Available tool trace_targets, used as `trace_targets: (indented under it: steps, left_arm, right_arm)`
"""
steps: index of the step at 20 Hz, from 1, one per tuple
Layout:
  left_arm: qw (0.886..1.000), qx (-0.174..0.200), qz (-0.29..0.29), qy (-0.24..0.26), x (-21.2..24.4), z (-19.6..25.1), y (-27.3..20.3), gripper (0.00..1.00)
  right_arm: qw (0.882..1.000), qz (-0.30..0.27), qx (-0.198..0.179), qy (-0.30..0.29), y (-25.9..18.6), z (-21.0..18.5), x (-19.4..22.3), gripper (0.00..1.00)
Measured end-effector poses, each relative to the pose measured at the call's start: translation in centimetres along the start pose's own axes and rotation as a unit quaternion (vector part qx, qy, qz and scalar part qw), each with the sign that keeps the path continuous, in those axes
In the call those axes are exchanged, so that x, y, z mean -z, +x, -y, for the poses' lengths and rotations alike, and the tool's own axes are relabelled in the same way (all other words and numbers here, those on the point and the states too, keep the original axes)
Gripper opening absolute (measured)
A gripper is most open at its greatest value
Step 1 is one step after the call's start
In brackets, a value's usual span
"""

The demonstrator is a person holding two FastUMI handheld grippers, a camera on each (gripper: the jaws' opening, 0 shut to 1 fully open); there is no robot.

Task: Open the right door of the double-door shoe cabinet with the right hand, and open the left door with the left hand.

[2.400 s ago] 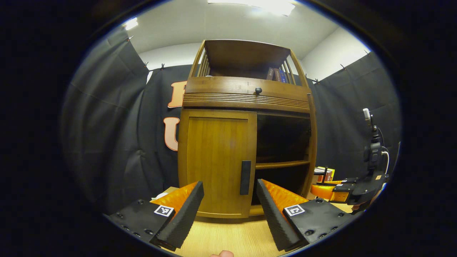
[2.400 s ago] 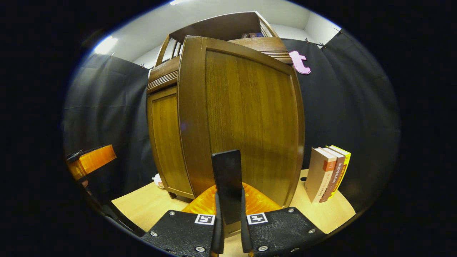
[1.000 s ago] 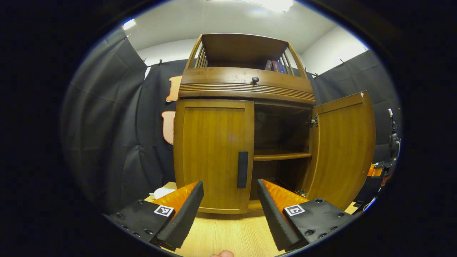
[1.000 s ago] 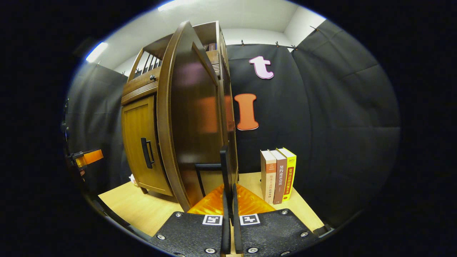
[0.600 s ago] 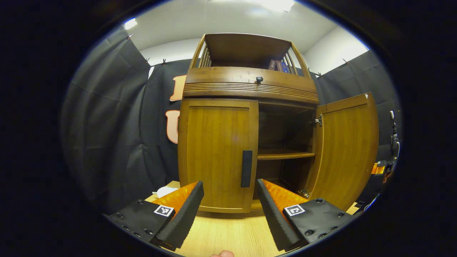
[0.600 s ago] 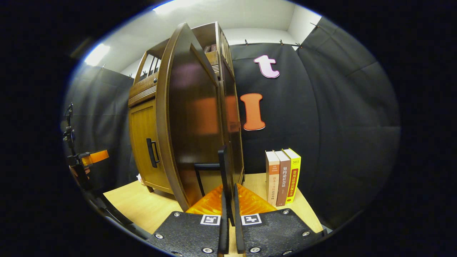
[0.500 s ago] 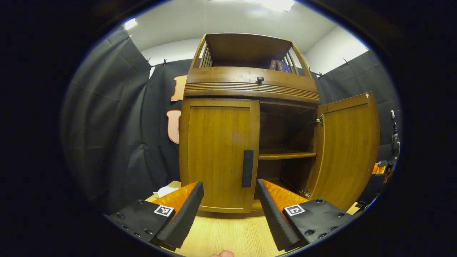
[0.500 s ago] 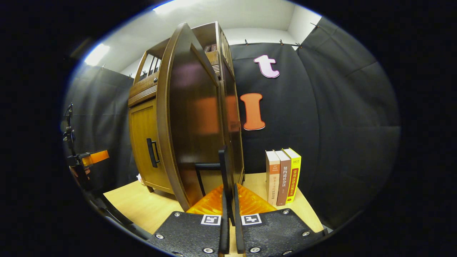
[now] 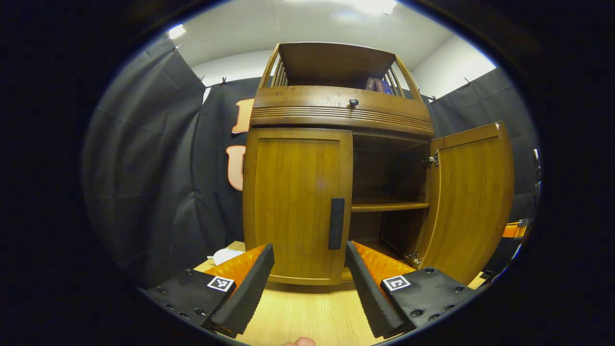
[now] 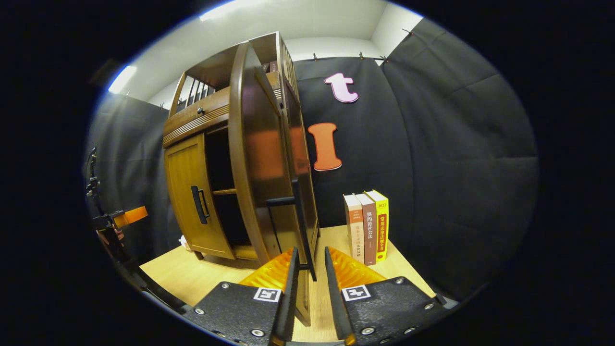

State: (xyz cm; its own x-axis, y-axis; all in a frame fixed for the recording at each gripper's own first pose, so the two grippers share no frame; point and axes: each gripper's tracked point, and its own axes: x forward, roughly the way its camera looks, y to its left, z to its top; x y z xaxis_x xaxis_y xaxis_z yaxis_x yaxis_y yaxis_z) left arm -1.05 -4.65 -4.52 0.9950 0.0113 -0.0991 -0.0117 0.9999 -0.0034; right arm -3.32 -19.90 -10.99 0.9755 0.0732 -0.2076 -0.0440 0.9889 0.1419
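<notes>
Two claws, both mine. Left gripper view, going L to R: my left claw (image 9: 307, 283) sits at 6 o'clock w/ fingers spread wide, nothing between them, hovering over the tabletop (image 9: 307, 317). Dead ahead at 12 is the shoe cabinet (image 9: 343, 113). Its left door (image 9: 298, 202) is closed flat, dark handle (image 9: 336, 223) upright near the door's R edge, just above the gap between my fingers, apart from both. R of that the cabinet's inside is exposed, a shelf (image 9: 389, 206) across it. At 3 o'clock the right door (image 9: 473, 202) stands swung out wide on its hinges.

Right gripper view, L to R: left claw (image 10: 127, 217) far off at 9 o'clock; left door (image 10: 192, 197) closed w/ handle (image 10: 199, 205); right door (image 10: 262, 158) seen nearly edge-on at 12. Its handle (image 10: 302, 226) hangs down into the gap of my right claw (image 10: 310, 278) at 6 o'clock. Fingers parted a little; can't tell if either touches the handle. At 2 o'clock three books (image 10: 367, 226) stand upright on the tabletop (image 10: 192, 278).
</notes>
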Motion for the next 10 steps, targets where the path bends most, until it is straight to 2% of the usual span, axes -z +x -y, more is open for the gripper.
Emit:
trace_targets:
  steps: [2,3,4,6,8,9,10]
  left_arm:
    - [1.0,0.01,-0.005,0.002,0.6,0.2,0.1,0.98]
    - [1.0,0.012,-0.005,0.006,0.7,0.1,0.2,0.98]
    - [1.0,0.014,-0.004,0.01,0.6,0.0,0.2,0.98]
    - [1.0,0.022,-0.001,0.017,0.7,0.0,0.6,0.97]
    - [0.999,0.034,-0.002,0.014,0.7,0.9,2.3,0.97]
    - [0.999,0.048,-0.002,0.004,0.5,1.9,3.5,0.97]
    - [0.999,0.051,0.0,-0.005,0.6,1.9,4.3,0.98]
  right_arm:
    - [1.0,0.013,0.015,-0.001,-1.2,-0.4,-0.6,0.41]
    - [1.0,0.017,0.021,0.003,-2.0,-0.7,-1.0,0.5]
    - [0.999,0.019,0.025,0.007,-2.4,-0.9,-1.3,0.54]
    - [0.999,0.025,0.031,0.011,-3.2,-1.3,-2.3,0.57]
    - [0.999,0.031,0.023,0.012,-3.9,-2.2,-3.2,0.72]
    - [0.999,0.034,0.025,0.007,-4.0,-2.4,-3.6,0.63]
    - [0.999,0.038,0.032,0.001,-4.1,-2.3,-3.8,0.8]
